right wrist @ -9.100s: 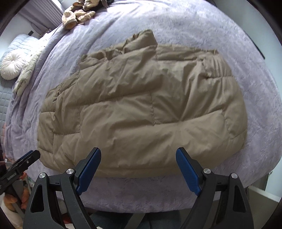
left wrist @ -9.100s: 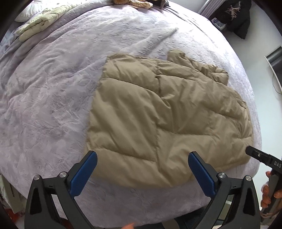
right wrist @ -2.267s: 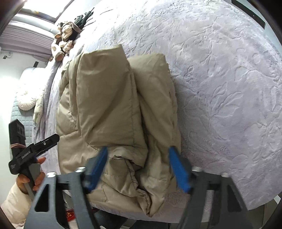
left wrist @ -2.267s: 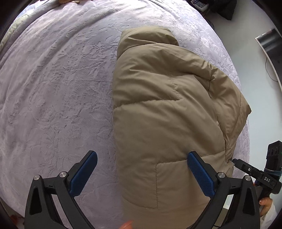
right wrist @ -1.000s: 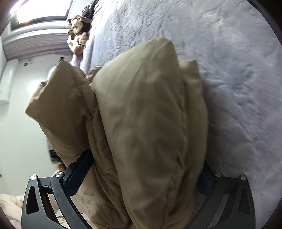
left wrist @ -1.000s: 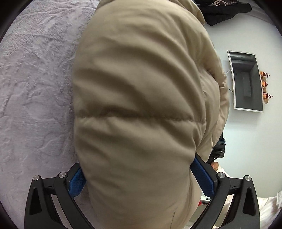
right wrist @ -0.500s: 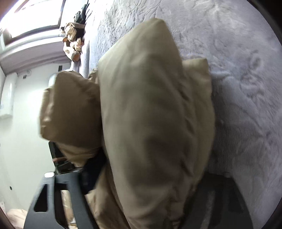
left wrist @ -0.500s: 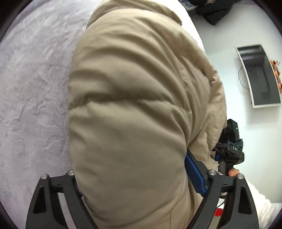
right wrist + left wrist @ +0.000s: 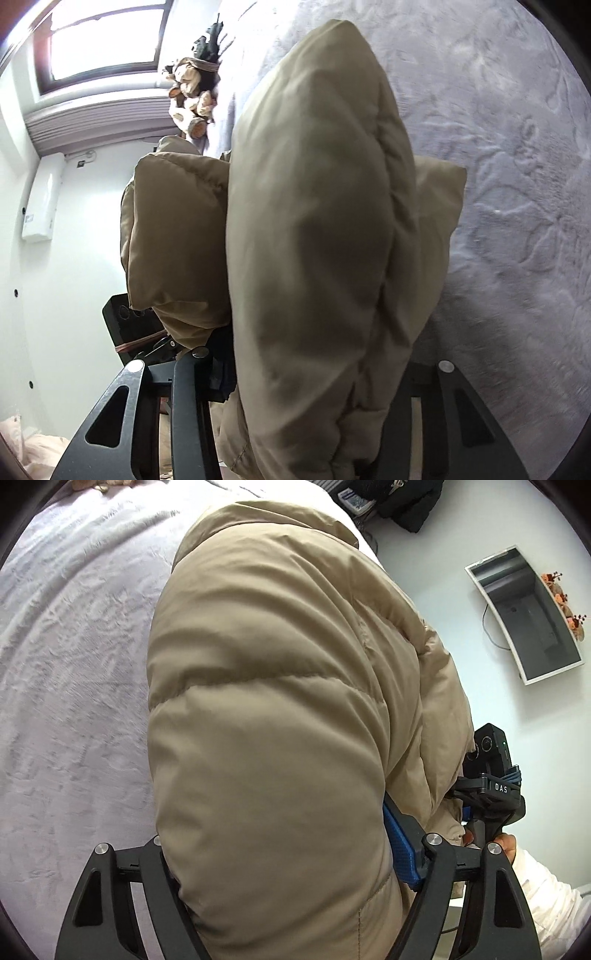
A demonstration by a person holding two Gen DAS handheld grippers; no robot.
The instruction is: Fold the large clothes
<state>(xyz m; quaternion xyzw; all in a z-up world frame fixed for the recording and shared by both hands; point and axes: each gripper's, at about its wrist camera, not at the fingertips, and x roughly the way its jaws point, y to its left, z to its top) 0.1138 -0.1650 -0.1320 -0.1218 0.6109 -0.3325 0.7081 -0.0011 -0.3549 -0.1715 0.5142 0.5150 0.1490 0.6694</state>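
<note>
Left wrist view: your left gripper (image 9: 275,853) and right gripper (image 9: 314,380) each clamped the near end of the puffy tan quilted jacket (image 9: 266,709); its length ran away over the lilac bed (image 9: 66,686).

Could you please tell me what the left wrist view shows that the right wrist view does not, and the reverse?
Only the left wrist view shows the wall screen, the dark clothes beyond the bed, and the right gripper at the jacket's far edge. Only the right wrist view shows the window, the stuffed toy and a white wall box. Both show the tan puffer jacket bulging between the fingers over the lilac bedspread.
</note>
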